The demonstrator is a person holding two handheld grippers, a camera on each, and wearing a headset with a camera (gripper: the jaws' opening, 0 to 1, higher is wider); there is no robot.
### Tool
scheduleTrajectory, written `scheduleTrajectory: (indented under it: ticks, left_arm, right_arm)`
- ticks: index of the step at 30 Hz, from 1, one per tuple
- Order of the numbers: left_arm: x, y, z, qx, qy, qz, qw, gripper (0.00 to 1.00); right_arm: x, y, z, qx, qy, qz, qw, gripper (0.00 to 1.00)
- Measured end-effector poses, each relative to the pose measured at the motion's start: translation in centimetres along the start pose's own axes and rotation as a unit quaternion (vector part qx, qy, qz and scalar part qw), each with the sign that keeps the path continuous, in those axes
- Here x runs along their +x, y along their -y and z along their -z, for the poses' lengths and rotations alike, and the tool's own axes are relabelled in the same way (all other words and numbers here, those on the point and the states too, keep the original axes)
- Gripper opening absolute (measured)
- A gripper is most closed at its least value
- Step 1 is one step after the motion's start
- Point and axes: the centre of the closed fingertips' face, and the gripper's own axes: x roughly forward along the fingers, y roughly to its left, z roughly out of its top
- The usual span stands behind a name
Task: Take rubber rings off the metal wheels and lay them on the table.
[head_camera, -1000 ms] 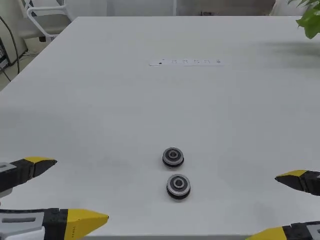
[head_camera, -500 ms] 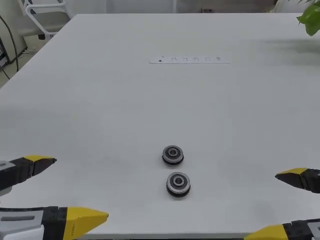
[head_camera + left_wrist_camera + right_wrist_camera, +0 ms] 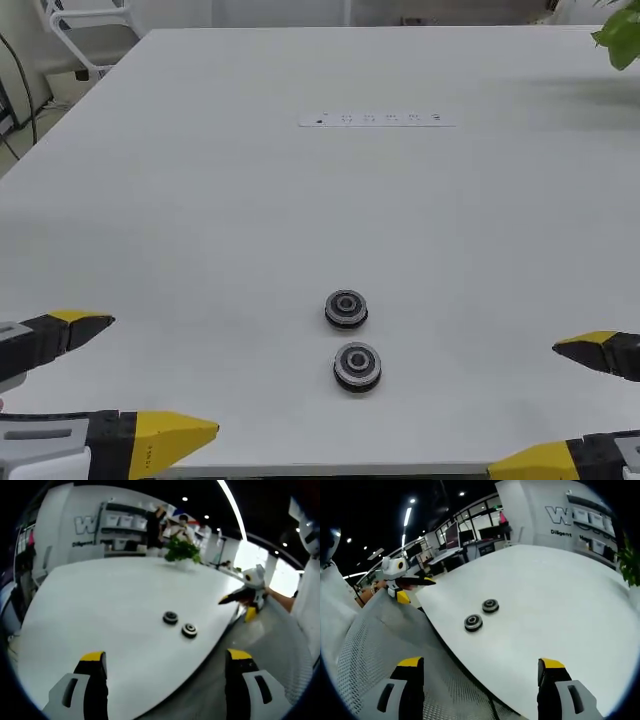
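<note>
left yellow-tipped gripper (image 3: 165, 377): jaws spread wide, holding nothing, at near-left counter edge. right yellow-tipped gripper (image 3: 522, 408): same, near right. far round metal wheel (image 3: 346, 309) and near round metal wheel (image 3: 357, 367) sit just apart between them, black rubber rings (image 3: 356, 385) on. Wheels unmoved since a second ago. White counter (image 3: 300, 200), flush socket strip (image 3: 378, 120) farther back, green plant (image 3: 622, 38) far right.

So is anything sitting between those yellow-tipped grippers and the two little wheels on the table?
Nothing visible does. Only bare table lies between the left gripper, the right gripper and the near wheel and far wheel. The power strip lies well beyond them.
</note>
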Motion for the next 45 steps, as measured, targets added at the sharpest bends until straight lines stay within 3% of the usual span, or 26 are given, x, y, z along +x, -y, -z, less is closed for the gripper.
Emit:
scheduleTrajectory:
  ticks: [18, 20, 23, 26, 30, 33, 40, 45]
  left_arm:
    - [0.0, 0.1, -0.2, 0.003, 0.005, -0.001, 1.0000, 1.00]
    - [0.0, 0.2, -0.2, 0.002, 0.004, 0.003, 1.0000, 1.00]
    - [0.1, 1.0, -1.0, 0.009, 0.020, 0.021, 0.9996, 1.00]
    - [0.0, 1.3, -1.3, 0.018, 0.019, 0.029, 0.9992, 0.97]
    - [-0.1, 1.3, -1.4, 0.070, 0.004, 0.022, 0.9973, 0.97]
    - [-0.1, 1.3, -1.8, 0.071, 0.005, 0.024, 0.9972, 0.93]
    - [-0.1, 1.6, -4.5, 0.072, 0.039, 0.031, 0.9962, 0.91]
    - [0.0, 1.7, -6.2, 0.101, 0.046, 0.037, 0.9931, 0.92]
  right_arm:
    - [-0.1, 0.0, -0.2, -0.002, 0.005, -0.001, 1.0000, 0.94]
    - [-0.1, -0.2, -0.5, -0.003, 0.012, -0.006, 0.9999, 0.93]
    - [-0.2, -0.4, -0.8, 0.004, 0.025, -0.012, 0.9996, 0.92]
    - [-0.8, -0.4, -2.6, 0.006, 0.072, -0.007, 0.9973, 0.87]
    - [-1.3, 0.2, -3.2, 0.015, 0.088, 0.006, 0.9960, 0.84]
    - [-1.7, -0.1, -4.2, 0.014, 0.107, -0.002, 0.9941, 0.83]
    - [-2.1, -0.2, -7.0, -0.005, 0.132, -0.004, 0.9912, 0.85]
    - [-2.3, -0.1, -9.5, -0.029, 0.147, -0.004, 0.9887, 0.84]
